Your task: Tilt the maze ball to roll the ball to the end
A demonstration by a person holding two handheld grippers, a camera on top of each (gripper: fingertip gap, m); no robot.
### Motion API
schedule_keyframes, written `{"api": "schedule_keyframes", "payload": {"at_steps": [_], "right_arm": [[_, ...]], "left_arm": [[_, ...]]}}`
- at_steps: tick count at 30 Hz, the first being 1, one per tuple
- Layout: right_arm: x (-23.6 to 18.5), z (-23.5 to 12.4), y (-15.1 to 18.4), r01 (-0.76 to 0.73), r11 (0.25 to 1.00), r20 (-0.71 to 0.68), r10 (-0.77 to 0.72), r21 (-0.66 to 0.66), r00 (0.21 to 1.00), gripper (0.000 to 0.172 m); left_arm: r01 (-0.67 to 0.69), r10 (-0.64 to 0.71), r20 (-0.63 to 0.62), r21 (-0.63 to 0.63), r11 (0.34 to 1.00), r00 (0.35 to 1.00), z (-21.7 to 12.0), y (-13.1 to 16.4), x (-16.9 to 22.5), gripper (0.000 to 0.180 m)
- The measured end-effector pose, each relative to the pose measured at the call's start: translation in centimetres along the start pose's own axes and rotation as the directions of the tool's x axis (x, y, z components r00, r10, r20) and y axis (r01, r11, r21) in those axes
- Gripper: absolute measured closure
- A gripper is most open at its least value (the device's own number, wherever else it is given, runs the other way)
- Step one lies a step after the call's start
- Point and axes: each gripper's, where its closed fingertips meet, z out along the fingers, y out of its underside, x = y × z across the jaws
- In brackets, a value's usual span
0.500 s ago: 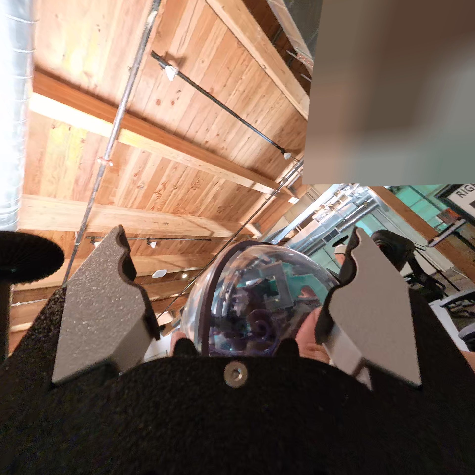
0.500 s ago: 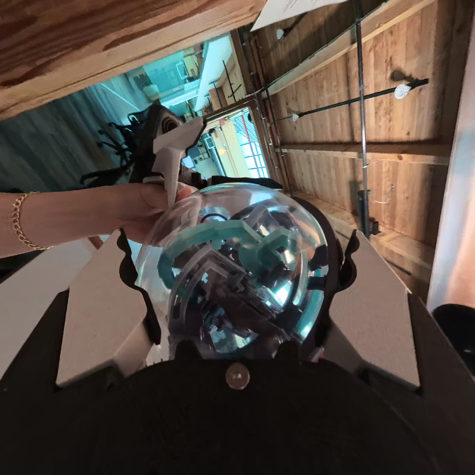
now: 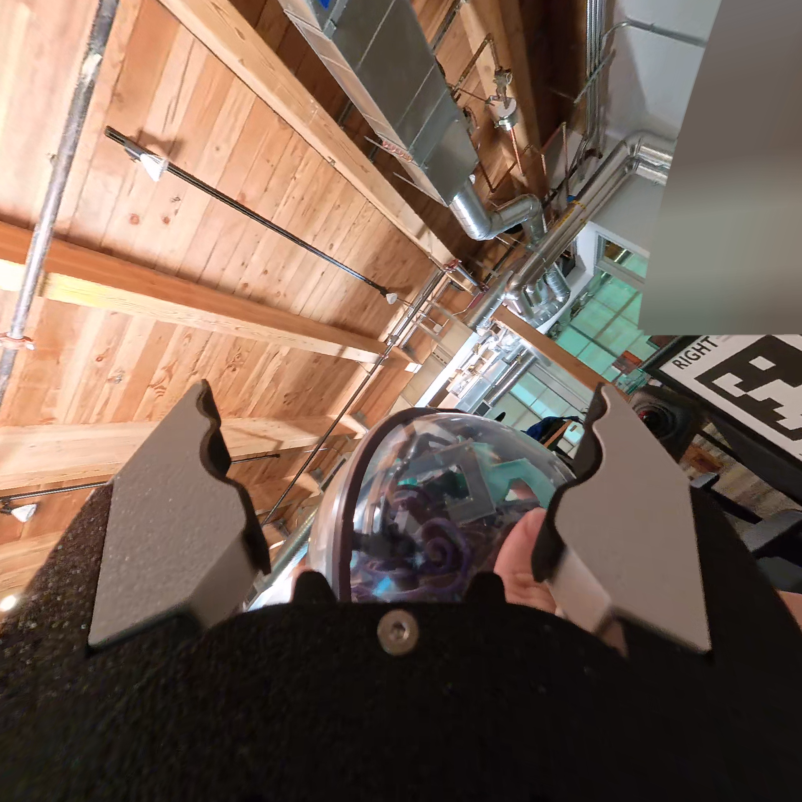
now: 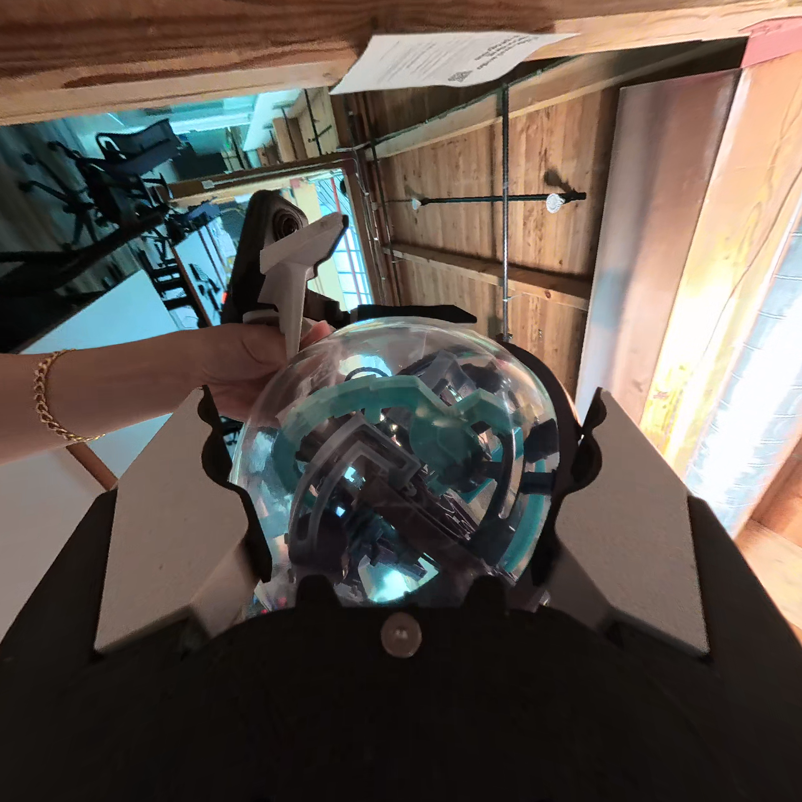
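Tilting: maze ball (image 4: 390, 468) has been swung further; backgrounds shifted in both views.
Location: lower centre of frame, between the fingers.
Right gripper (image 4: 401, 392): clamped on it.
Left gripper (image 3: 401, 390): spread, left finger (image 3: 173, 499) clear of it.
Progress: inner ball not discernible.

1. Pale wooden ceiling planks and beams (image 3: 182, 304) are seen beyond the tongs.
2. A silver sheet-metal duct (image 3: 403, 100) is seen above them.
3. A white printed paper sheet (image 4: 447, 60) is seen far ahead.
4. Black office chairs (image 4: 117, 173) are seen at upper left.
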Motion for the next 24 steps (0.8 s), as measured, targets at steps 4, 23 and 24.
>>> {"api": "schedule_keyframes", "payload": {"at_steps": [4, 23, 24], "right_arm": [[1.0, -1.8, 2.5, -0.182, 0.981, -0.081, 0.176, -0.070, 0.981, 0.015], [-13.3, -10.6, 25.6, -0.896, 0.435, -0.392, 0.811, -0.093, 0.434, 0.015], [-13.2, -10.4, 25.5, -0.884, 0.460, -0.374, 0.807, -0.086, 0.457, 0.015]], "left_arm": [[0.086, -0.078, 0.059, -0.155, 0.984, 0.995, 0.8, 3.9, -0.7, 0.024], [0.643, -0.520, 0.386, -0.549, 0.534, 0.762, -16.0, 31.9, 1.5, 0.023], [0.607, -0.490, 0.361, -0.532, 0.590, 0.793, -15.9, 31.3, 1.4, 0.023]]}}
